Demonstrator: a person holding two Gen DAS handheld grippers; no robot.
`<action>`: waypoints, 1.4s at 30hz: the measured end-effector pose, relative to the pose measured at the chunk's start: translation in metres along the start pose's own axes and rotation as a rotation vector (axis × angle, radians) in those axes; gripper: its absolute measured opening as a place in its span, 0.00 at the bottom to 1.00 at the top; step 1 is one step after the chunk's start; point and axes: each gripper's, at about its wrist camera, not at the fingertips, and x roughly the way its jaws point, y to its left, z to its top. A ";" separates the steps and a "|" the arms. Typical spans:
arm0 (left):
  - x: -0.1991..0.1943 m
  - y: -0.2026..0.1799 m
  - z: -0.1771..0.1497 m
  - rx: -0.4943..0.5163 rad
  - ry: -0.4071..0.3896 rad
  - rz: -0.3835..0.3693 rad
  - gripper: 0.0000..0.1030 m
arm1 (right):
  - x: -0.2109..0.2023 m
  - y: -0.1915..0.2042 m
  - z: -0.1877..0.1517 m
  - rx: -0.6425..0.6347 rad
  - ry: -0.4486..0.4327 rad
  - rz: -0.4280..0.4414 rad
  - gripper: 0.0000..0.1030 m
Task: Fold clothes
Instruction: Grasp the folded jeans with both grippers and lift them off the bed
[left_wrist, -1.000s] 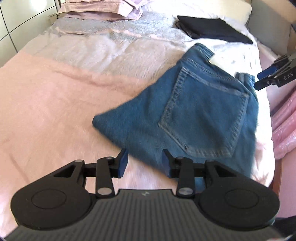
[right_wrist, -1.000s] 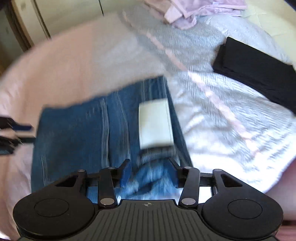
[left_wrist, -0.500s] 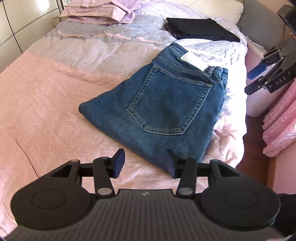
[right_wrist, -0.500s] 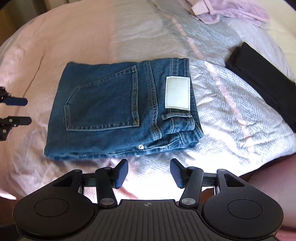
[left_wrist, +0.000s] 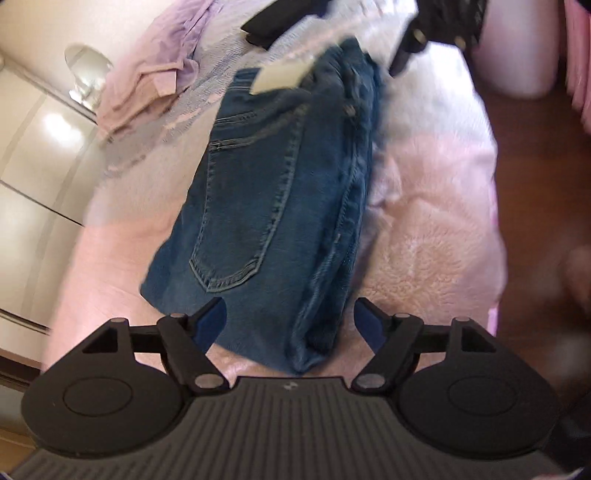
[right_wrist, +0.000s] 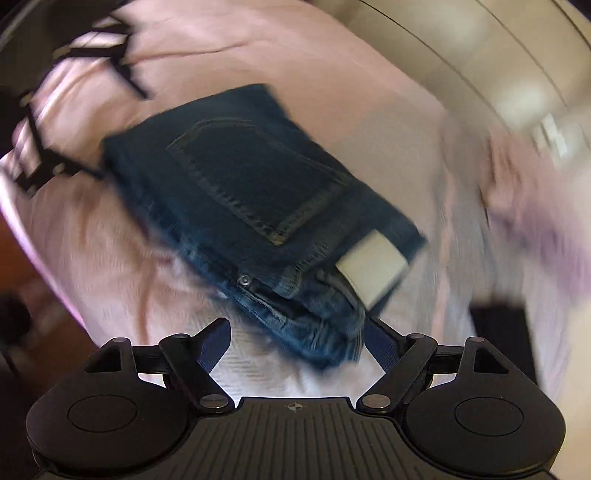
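Observation:
Folded blue jeans (left_wrist: 280, 199) lie on the pink bed cover, back pocket up, with a white waist label (left_wrist: 280, 75) at the far end. My left gripper (left_wrist: 291, 321) is open, its fingers either side of the near folded edge, holding nothing. In the right wrist view the jeans (right_wrist: 251, 192) lie at an angle with the label (right_wrist: 373, 267) near my right gripper (right_wrist: 297, 339), which is open around the waistband corner. Both views are blurred by motion.
A pink bed cover (left_wrist: 424, 236) lies under the jeans. Lilac clothes (left_wrist: 147, 74) and a folded black garment (left_wrist: 273, 22) lie further up the bed. White cupboard doors (left_wrist: 33, 155) stand left. The brown floor (left_wrist: 535, 184) lies beyond the bed's right edge.
Both grippers have swung in close to the jeans and opened wider. The left now sits at the folded end, the right at the waistband end. The jeans stay folded.

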 end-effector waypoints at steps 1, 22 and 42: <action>0.007 -0.008 0.001 0.017 0.005 0.019 0.71 | 0.005 0.008 -0.004 -0.071 -0.027 -0.015 0.80; 0.047 -0.014 0.025 0.051 0.049 0.175 0.82 | 0.039 -0.035 -0.011 -0.303 -0.186 -0.015 0.35; 0.022 0.061 0.034 0.013 0.059 -0.019 0.29 | 0.070 -0.012 -0.030 -0.426 -0.155 -0.053 0.36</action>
